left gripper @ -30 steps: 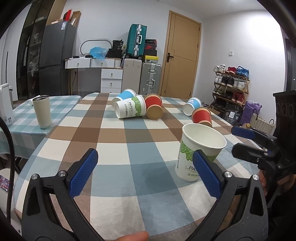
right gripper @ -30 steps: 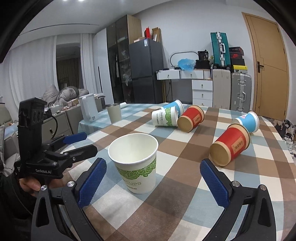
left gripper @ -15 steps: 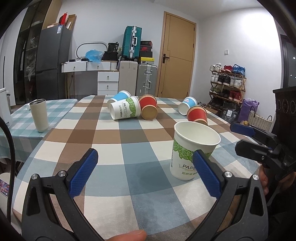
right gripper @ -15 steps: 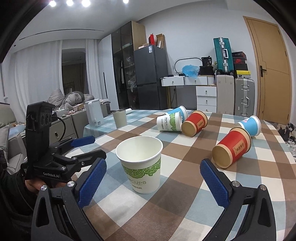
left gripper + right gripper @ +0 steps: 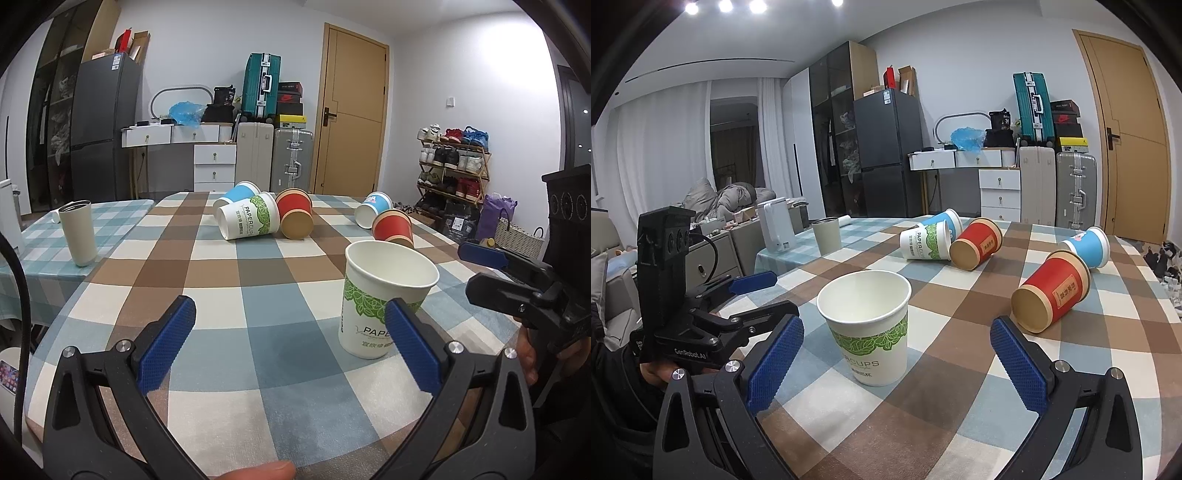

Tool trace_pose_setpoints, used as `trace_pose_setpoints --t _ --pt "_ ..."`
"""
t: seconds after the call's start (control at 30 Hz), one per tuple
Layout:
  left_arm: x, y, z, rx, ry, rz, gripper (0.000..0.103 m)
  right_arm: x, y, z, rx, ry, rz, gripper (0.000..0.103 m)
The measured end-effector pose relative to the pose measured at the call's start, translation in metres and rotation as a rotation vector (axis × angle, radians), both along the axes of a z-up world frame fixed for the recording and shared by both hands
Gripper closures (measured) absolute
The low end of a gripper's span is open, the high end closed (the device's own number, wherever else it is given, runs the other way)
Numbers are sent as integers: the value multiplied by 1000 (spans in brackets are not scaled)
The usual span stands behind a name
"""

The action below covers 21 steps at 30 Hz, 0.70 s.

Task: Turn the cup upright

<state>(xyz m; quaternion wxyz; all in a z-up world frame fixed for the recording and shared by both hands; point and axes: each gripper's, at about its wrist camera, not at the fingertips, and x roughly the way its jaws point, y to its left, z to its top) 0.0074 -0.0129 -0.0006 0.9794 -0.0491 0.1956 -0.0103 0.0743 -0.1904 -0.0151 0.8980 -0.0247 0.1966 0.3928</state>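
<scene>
A white paper cup with a green leaf print (image 5: 384, 295) (image 5: 868, 325) stands upright on the checked table (image 5: 258, 332), mouth up. My left gripper (image 5: 291, 343) is open and empty, the cup just beyond its right finger. My right gripper (image 5: 897, 354) is open and empty, the cup a little ahead between its fingers, nearer the left one. Each gripper shows in the other's view, the right one (image 5: 517, 273) and the left one (image 5: 738, 295), on either side of the cup.
Several cups lie on their sides farther back: a white and green one (image 5: 247, 221), a blue one behind it (image 5: 236, 194), a red one (image 5: 295, 214), another red one (image 5: 1052, 295) and a blue one (image 5: 1086, 245). A steel tumbler (image 5: 77, 232) stands on the side table.
Both grippers have drawn back slightly and tilted upward; the upright cup sits a little farther from them. The cup itself has not moved.
</scene>
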Motion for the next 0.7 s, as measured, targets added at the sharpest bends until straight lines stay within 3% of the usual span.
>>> trace_pose_setpoints --t 0.7 --pt "0 -1 -1 0 -1 -1 1 0 -2 -2 -3 -1 0 0"
